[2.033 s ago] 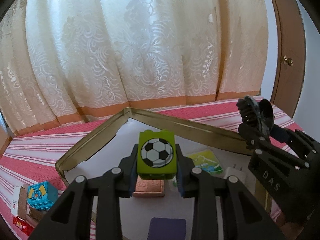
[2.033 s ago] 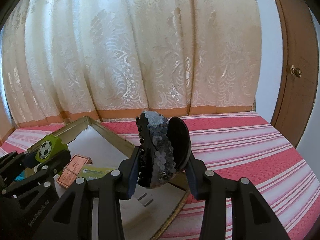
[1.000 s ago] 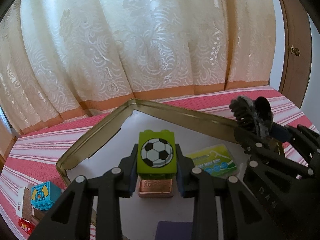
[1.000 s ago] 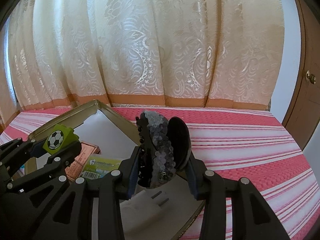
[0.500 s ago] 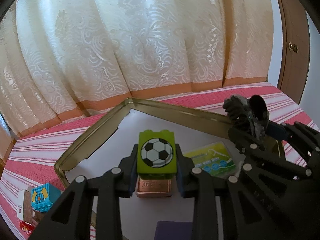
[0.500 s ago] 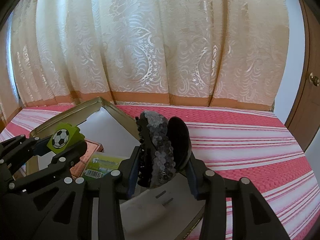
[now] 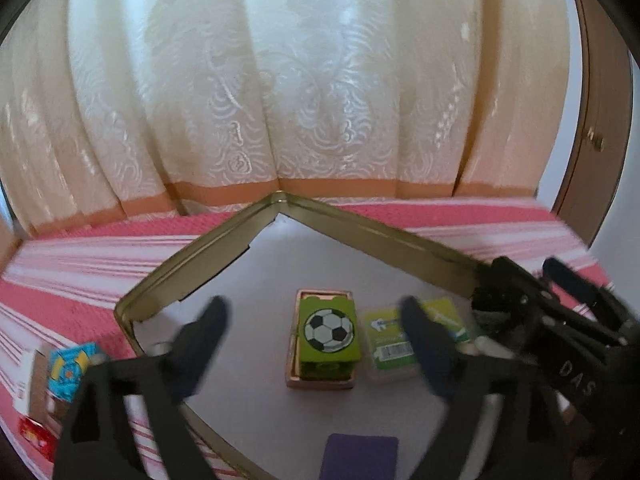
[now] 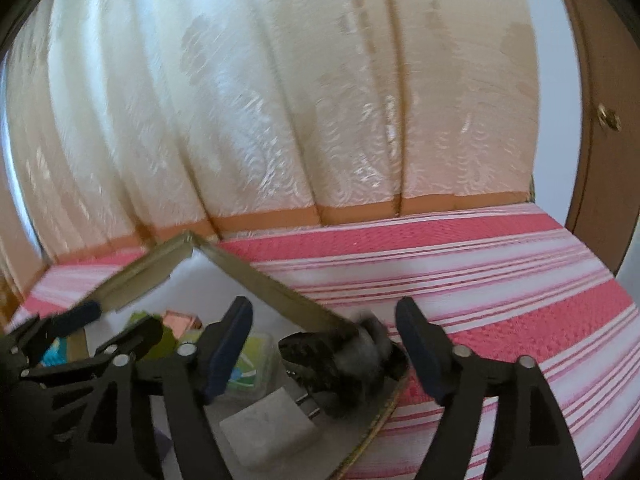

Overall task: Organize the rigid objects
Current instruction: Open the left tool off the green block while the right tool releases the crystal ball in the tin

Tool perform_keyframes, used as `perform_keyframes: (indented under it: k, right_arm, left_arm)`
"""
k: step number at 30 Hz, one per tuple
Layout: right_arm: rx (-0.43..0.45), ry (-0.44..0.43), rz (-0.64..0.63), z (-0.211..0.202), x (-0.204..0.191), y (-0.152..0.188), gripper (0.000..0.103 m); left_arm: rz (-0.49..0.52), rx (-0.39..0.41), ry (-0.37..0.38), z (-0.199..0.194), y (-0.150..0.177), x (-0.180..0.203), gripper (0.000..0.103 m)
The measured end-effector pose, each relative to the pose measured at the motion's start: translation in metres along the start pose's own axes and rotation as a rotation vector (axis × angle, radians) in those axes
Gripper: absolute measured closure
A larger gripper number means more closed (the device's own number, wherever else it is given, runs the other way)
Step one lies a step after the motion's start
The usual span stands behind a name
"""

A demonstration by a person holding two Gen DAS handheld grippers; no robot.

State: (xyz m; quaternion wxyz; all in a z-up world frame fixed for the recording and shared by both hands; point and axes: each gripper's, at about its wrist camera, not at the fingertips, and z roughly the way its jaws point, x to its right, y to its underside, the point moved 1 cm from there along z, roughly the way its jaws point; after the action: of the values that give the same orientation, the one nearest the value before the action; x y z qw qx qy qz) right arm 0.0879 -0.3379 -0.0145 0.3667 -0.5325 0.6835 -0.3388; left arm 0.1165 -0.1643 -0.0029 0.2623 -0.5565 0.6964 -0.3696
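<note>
While both of your grippers are opening over the tin tray (image 7: 192,276), watch its rim: the sequined clip (image 8: 352,354) lies free between the spread fingers of the right gripper (image 8: 324,344), against that rim, and may slide out. The football block (image 7: 329,330), between the left gripper (image 7: 316,340) fingers, sits loose on a copper box (image 7: 320,382); it may topple.

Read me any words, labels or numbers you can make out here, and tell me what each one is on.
"DAS": white letters on the black body of the right tool.
Green and white packet in the tin tray: printing and barcode too blurred to read.
Copper box: no lettering legible.
Green block: a football picture only, no text.
</note>
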Motion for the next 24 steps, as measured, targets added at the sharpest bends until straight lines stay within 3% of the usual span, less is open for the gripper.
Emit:
perform_keyframes:
  k: [4, 9, 12, 18, 24]
  right_arm:
    - [0.034, -0.015, 0.038, -0.006, 0.004, 0.000, 0.020]
    - [0.075, -0.001, 0.050, -0.013, 0.006, -0.001, 0.020]
    - [0.145, 0.004, 0.063, -0.027, 0.009, -0.003, 0.020]
    - [0.345, 0.095, 0.067, -0.064, 0.009, -0.002, 0.020]
    - [0.388, 0.170, 0.025, -0.074, -0.002, 0.002, 0.020]
  left_arm:
    - [-0.050, 0.061, 0.030, -0.012, -0.002, -0.006, 0.000]
    - [-0.007, 0.083, -0.028, -0.015, 0.000, -0.007, 0.000]
    - [0.001, 0.090, -0.042, -0.018, 0.003, -0.012, 0.000]
    - [0.040, 0.161, -0.125, -0.030, 0.015, -0.020, 0.000]
    - [0.105, 0.216, -0.194, -0.041, 0.028, -0.025, 0.000]
